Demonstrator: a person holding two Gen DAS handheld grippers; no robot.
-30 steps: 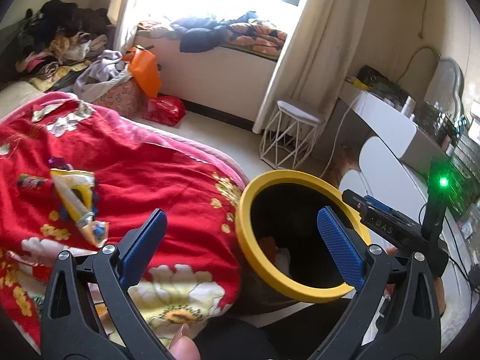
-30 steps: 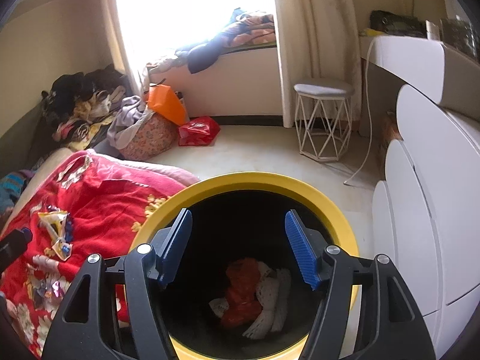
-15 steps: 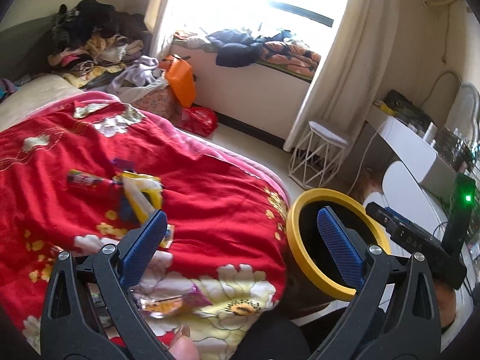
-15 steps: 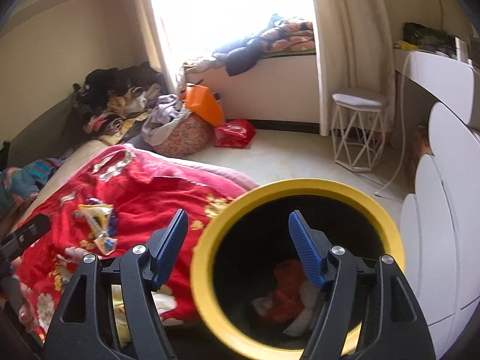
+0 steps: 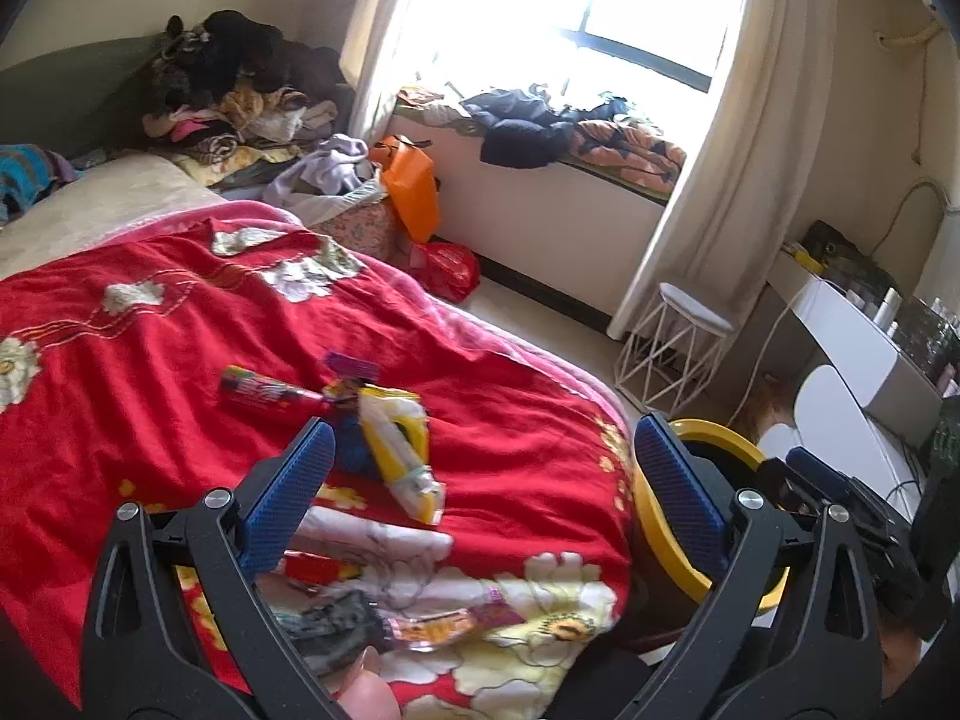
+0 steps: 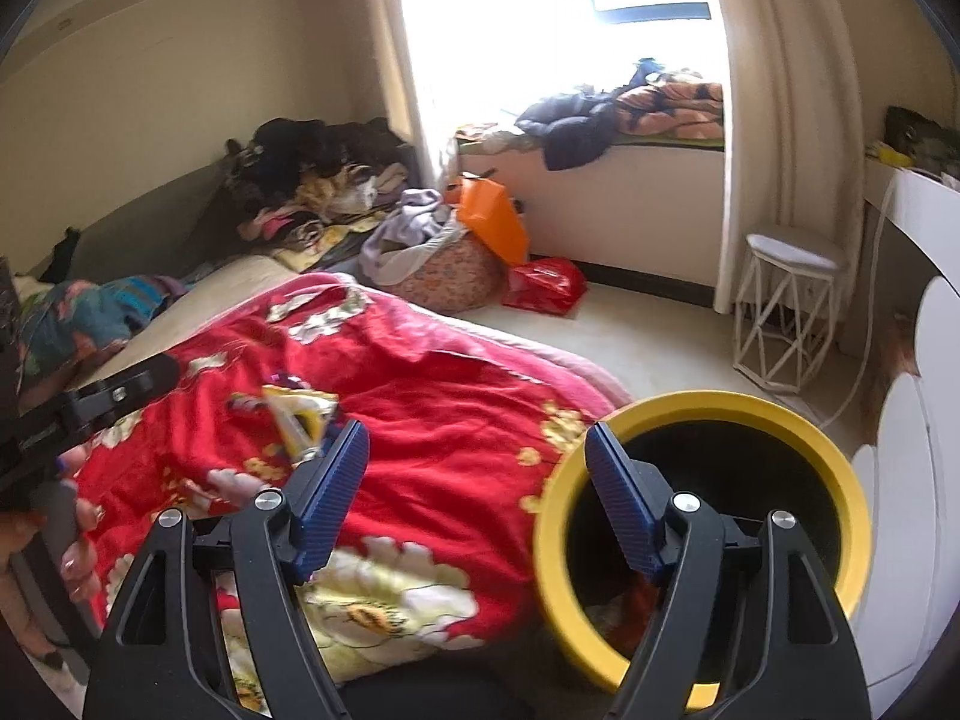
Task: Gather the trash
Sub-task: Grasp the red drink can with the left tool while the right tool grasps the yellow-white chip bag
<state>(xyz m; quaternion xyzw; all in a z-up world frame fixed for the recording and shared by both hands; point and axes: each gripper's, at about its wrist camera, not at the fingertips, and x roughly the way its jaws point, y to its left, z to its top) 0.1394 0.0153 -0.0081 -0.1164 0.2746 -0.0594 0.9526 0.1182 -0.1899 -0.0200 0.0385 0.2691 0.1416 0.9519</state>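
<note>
A plush red blanket [image 5: 180, 324] with embroidered cream flowers covers the bed. On it lie crinkled snack wrappers: a dark tube-shaped packet [image 5: 264, 391], its print too blurred to read, then a glossy yellow-and-white wrapper [image 5: 399, 450], just ahead of the left gripper [image 5: 480, 483], whose ribbed blue pads stand spread and empty. More flattened wrappers [image 5: 432, 621] lie below it at the blanket's edge. The right gripper [image 6: 477, 489], also spread and empty, hovers between blanket and the round yellow-rimmed black bin [image 6: 714, 414] beside the bed, red and white scraps inside.
</note>
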